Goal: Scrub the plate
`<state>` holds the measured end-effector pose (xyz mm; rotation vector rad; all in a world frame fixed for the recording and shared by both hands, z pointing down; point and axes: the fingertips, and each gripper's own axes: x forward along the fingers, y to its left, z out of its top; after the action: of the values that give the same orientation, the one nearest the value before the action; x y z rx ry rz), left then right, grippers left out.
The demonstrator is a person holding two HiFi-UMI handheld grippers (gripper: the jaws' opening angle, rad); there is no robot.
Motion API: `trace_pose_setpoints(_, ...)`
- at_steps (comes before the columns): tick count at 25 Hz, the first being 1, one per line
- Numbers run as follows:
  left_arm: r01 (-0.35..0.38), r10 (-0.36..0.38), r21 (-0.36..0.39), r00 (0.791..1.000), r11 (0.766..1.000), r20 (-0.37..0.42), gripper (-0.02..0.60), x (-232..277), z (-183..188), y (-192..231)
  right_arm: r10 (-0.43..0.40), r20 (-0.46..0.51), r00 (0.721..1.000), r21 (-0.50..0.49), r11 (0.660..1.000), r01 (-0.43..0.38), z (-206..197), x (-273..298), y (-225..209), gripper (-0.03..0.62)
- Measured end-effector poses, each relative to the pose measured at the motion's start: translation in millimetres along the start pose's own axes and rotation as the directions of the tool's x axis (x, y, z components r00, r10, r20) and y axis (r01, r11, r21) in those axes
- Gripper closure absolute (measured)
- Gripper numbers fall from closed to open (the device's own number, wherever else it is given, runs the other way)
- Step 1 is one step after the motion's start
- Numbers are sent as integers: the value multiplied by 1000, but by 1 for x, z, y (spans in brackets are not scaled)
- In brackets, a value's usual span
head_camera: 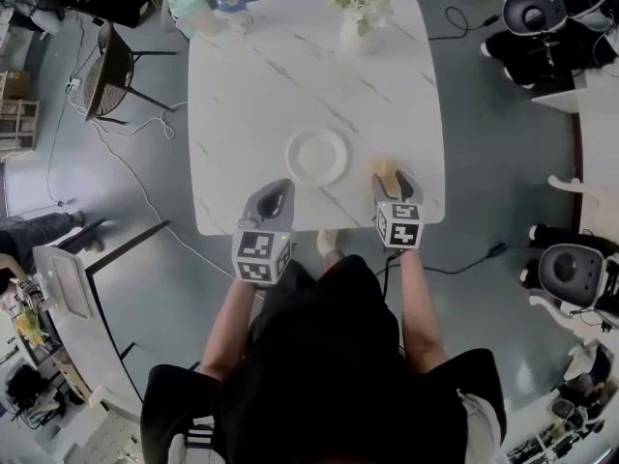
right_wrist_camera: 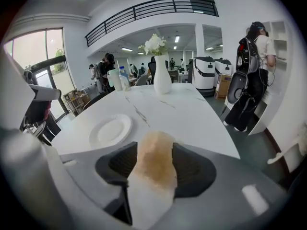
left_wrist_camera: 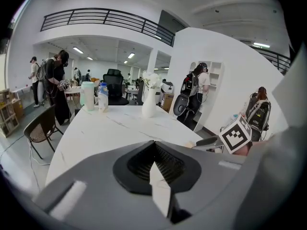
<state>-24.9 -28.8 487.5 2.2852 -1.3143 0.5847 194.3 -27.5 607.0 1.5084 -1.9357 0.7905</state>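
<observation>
A round white plate (head_camera: 317, 156) (right_wrist_camera: 111, 130) lies on the white marble table (head_camera: 290, 75), a little in from the near edge. In front of it and to its left, my left gripper (head_camera: 271, 199) (left_wrist_camera: 156, 164) hangs over the table's near edge, its jaws shut with nothing in them. To the plate's right, my right gripper (head_camera: 397, 187) (right_wrist_camera: 153, 150) is at the near edge with its jaws apart. A tan and white sponge (head_camera: 385, 170) (right_wrist_camera: 154, 162) lies between those jaws and fills the gap. I cannot see the pads pressing on it.
A white vase of flowers (head_camera: 360, 22) (right_wrist_camera: 161, 78) stands at the table's far side. A pale cup (head_camera: 189, 10) and a water bottle (head_camera: 228, 6) stand at the far left corner. A chair (head_camera: 106, 71) is left of the table. People stand in the room beyond.
</observation>
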Motion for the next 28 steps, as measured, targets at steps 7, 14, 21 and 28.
trace_pose_setpoints(7,-9,8,-19,1000,1000,-28,575,11,-6,0,22,-39,999,-17,1000,-23,-11,11,2,379)
trace_pose_setpoints(14,-14,13,-26,999,1000,-44,575,14,-10,-3,15,-43,999,-20,1000,-16,-12,13,-3,517)
trace_pose_setpoints(21,-25,23,-44,999,999,-47,575,13,-14,2,31,-23,999,-5,1000,-31,-6,11,-5,545)
trace_pose_setpoints(28,-42,41,-56,999,998,-29,575,2,-14,6,67,72,995,-15,998,-66,25,-11,11,546)
